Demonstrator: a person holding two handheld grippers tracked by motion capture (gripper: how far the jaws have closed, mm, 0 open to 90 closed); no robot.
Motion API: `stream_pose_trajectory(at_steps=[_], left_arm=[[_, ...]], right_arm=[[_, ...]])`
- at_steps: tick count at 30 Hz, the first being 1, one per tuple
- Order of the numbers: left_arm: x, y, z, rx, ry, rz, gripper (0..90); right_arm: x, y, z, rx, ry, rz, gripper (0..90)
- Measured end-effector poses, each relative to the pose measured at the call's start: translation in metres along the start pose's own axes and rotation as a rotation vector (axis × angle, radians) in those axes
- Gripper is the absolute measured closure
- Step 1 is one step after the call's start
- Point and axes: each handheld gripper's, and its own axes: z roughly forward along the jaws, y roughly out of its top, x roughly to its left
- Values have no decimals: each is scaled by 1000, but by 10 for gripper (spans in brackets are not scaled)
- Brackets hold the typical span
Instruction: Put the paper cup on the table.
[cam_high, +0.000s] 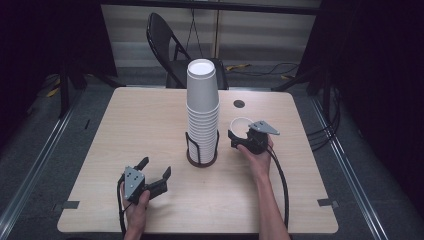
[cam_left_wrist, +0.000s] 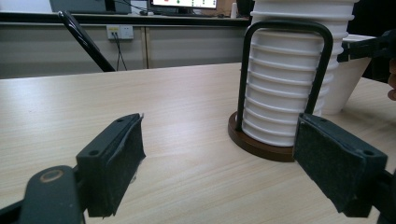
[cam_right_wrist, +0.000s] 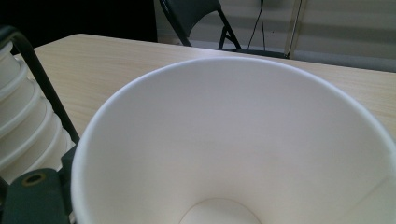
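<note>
Since our right gripper (cam_high: 239, 138) is clamped on one paper cup (cam_high: 241, 126) just right of the stack (cam_high: 202, 110), we judge it light, thin-walled and crushable: hold it gently near the rim. Our left gripper (cam_high: 155, 168), front-left of the stack, gapes wide, empty. One stack, one holder (cam_high: 202, 159).

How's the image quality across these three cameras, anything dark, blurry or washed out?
High view: dim overall, black at the side edges, the table evenly lit. Left gripper view: the near pads soft, the stack of cups sharper. Right gripper view: the held cup very close, pale and nearly featureless.
</note>
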Motion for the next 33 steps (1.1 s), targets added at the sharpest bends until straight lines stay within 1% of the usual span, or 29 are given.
stream_pose_trajectory(at_steps=[4,7,11,14,17,19,22,24,25,27,31,33], left_arm=[[0,0,0,-1,2,4,166],[0,0,0,-1,2,4,166],[0,0,0,-1,2,4,168],[0,0,0,-3,1,4,168],[0,0,0,-4,1,4,168],[0,0,0,-4,1,5,168],[0,0,0,-5,1,3,168],[0,0,0,-6,1,4,168],[-1,0,0,-6,1,4,168],[0,0,-1,-7,1,4,168],[0,0,-1,-8,-1,6,168],[0,0,-1,-9,-2,4,172]], right_arm=[[0,-1,1,17,1,7,112],[-1,-5,2,37,3,24,117],[-1,-7,2,72,-1,24,125],[-3,-10,1,113,-3,51,129],[-4,-14,1,138,-8,57,130],[-5,-17,0,157,-22,65,130],[-7,-20,-1,181,-20,82,133],[-7,-22,-2,189,-24,76,133],[-7,-24,-4,205,-23,76,133],[-7,-25,-5,206,-22,79,133],[-7,-27,-13,194,-26,93,132],[-6,-28,-21,175,-27,104,133]])
